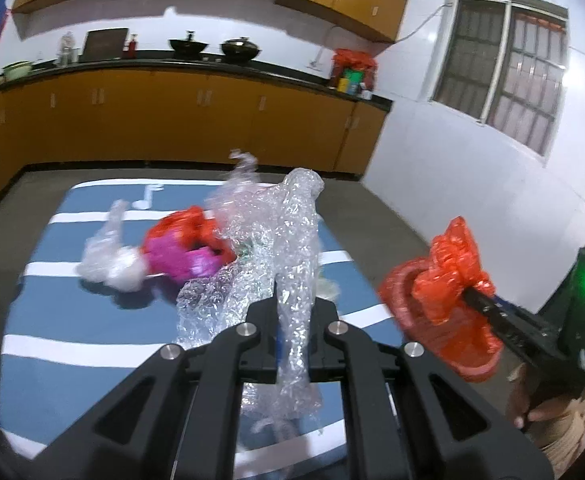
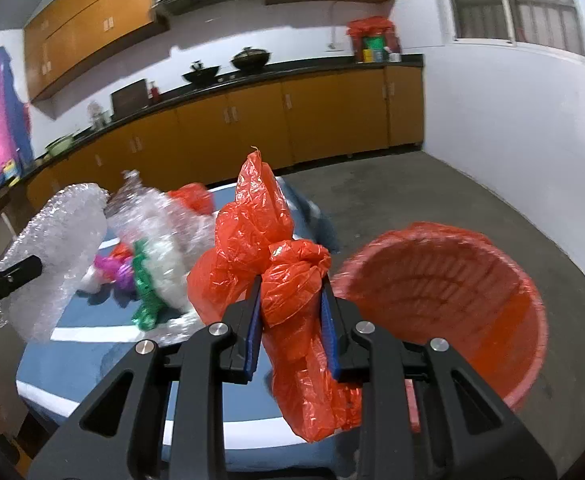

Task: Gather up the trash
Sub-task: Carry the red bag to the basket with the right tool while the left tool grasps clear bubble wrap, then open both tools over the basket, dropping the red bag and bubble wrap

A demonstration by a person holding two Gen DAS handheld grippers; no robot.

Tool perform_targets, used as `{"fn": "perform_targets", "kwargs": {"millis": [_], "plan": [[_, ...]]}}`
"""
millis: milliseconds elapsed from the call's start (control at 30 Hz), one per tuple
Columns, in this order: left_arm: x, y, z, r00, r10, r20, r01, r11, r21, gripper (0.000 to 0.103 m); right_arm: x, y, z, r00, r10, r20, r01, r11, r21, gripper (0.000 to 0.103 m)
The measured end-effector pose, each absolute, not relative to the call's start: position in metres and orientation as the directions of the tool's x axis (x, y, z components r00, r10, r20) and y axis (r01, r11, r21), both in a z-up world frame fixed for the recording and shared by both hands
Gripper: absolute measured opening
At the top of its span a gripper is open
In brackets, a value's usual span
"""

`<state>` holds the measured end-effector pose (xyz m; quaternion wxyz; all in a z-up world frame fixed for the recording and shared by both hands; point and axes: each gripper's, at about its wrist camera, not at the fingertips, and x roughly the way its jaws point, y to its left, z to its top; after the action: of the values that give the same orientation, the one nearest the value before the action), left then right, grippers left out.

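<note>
My left gripper (image 1: 294, 312) is shut on a long piece of clear bubble wrap (image 1: 292, 240), lifted above the blue striped table (image 1: 72, 320). My right gripper (image 2: 292, 304) is shut on a crumpled red plastic bag (image 2: 292, 280), held at the table's right edge beside a red bin (image 2: 452, 300). In the left wrist view the same red bag (image 1: 452, 280) and right gripper (image 1: 476, 294) show in front of the bin (image 1: 400, 300). On the table lie a red and magenta wad (image 1: 184, 248), a clear plastic bag (image 1: 108, 256) and a green scrap (image 2: 146, 292).
Orange kitchen cabinets (image 1: 172, 120) with a dark counter run along the far wall, with woks (image 1: 212, 46) and a red bag (image 1: 352, 64) on top. The white wall with a window (image 1: 504, 68) stands at right. Grey floor (image 2: 412, 192) lies around the table and bin.
</note>
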<state>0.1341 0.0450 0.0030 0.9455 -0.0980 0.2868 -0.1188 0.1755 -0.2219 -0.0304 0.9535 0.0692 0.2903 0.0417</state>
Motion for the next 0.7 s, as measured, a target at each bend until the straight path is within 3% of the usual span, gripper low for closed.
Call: {"fn": "perform_targets", "kwargs": {"millis": [700], "plan": [[0.183,-0.138,-0.008,0.644,-0.567,-0.513,0.488,0.821,-0.295,0.008,0.159,-0.349,-0.033,0.805,-0.187,-0.563,0.348,0.917,0.193,0.026]]}}
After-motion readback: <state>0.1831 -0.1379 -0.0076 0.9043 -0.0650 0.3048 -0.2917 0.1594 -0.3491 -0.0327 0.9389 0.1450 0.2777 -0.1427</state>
